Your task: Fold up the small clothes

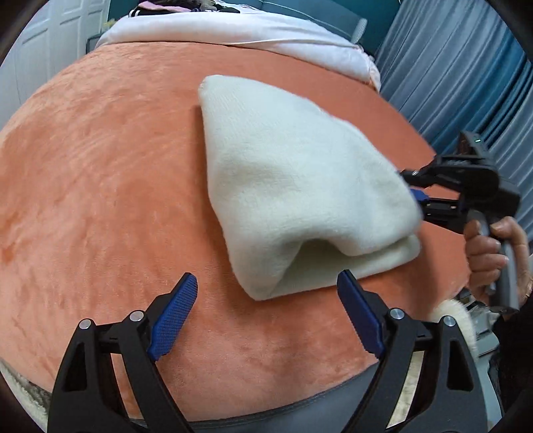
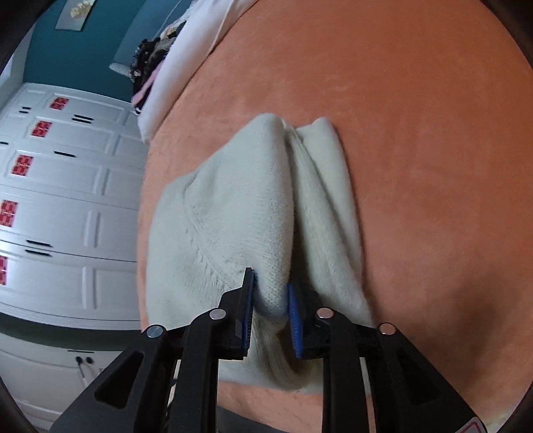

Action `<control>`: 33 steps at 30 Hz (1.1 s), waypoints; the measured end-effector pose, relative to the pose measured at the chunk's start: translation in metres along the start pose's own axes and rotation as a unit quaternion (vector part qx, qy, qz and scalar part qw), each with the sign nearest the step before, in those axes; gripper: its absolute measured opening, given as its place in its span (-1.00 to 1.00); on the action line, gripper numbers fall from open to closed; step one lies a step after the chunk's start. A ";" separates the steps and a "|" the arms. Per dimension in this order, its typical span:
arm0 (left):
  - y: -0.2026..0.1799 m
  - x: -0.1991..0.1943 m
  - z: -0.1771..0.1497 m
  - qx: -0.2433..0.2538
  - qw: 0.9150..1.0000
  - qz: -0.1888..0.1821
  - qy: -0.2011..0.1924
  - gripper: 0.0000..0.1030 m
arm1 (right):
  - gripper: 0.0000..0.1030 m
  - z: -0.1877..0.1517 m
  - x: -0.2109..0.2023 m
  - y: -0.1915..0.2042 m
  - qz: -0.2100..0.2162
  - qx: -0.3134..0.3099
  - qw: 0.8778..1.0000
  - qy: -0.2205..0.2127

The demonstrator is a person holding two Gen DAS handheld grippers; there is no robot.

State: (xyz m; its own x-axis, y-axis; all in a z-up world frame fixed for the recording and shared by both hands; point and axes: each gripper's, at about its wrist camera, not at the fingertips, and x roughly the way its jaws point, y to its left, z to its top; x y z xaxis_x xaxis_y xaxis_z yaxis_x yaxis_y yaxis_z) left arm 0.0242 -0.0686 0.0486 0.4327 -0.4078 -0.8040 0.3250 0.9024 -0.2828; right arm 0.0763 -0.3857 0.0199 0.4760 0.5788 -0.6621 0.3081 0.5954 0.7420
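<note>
left wrist view: orange plush bed cover (image 1: 100,186), blue curtains (image 1: 466,66) beyond. cream garment (image 1: 293,186) lies folded ahead of the gaping left gripper (image 1: 266,286); right gripper (image 2: 271,293) pinches its edge.

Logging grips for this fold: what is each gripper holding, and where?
Right gripper pinches the cream garment at its upper layer's edge; left gripper holds nothing.

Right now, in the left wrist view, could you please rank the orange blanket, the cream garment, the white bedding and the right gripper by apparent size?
1. orange blanket, largest by far.
2. cream garment.
3. white bedding, partly cut off and farther away, so this rank is unsure.
4. right gripper, smallest, shut on the garment's edge.
</note>
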 end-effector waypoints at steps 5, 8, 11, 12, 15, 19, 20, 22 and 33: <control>-0.001 0.006 0.010 -0.006 1.000 0.017 0.003 0.26 | 0.49 -0.011 0.002 0.006 0.026 -0.019 0.999 -0.032; 0.010 0.013 0.018 -0.012 1.000 0.012 0.023 -0.41 | 0.19 -0.015 0.015 0.004 0.029 -0.024 0.999 -0.011; 0.018 0.008 0.024 -0.010 0.999 0.003 0.031 -0.61 | -0.63 -0.015 0.019 0.027 0.011 -0.062 0.998 -0.008; 0.018 -0.002 0.028 -0.010 1.000 0.003 0.021 -0.63 | -0.65 -0.013 0.006 0.039 0.017 -0.080 0.996 -0.030; 0.012 -0.035 0.036 0.000 1.000 -0.007 -0.011 -0.69 | -0.71 -0.019 -0.051 0.086 0.059 -0.142 0.982 -0.109; 0.009 -0.007 0.021 0.027 0.999 0.026 0.034 -0.70 | -0.72 -0.024 -0.054 0.047 0.005 -0.123 0.986 -0.110; 0.013 0.007 0.012 0.024 0.998 0.038 0.051 -0.69 | -0.72 -0.023 -0.038 0.022 -0.029 -0.097 0.991 -0.085; 0.019 0.021 0.000 0.004 0.997 0.044 0.064 -0.69 | -0.73 -0.031 -0.003 -0.022 -0.065 -0.061 0.995 -0.039; 0.035 -0.032 -0.002 -0.048 0.998 0.047 0.020 -0.46 | -0.36 -0.051 -0.068 0.060 -0.150 -0.131 0.965 -0.172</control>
State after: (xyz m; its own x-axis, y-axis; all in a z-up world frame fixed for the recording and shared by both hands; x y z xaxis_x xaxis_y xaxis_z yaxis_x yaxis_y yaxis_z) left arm 0.0201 -0.0241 0.0635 0.4220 -0.3171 -0.8493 0.2022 0.9461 -0.2528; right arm 0.0203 -0.3611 0.1038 0.6572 0.1655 -0.7353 0.2782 0.8534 0.4407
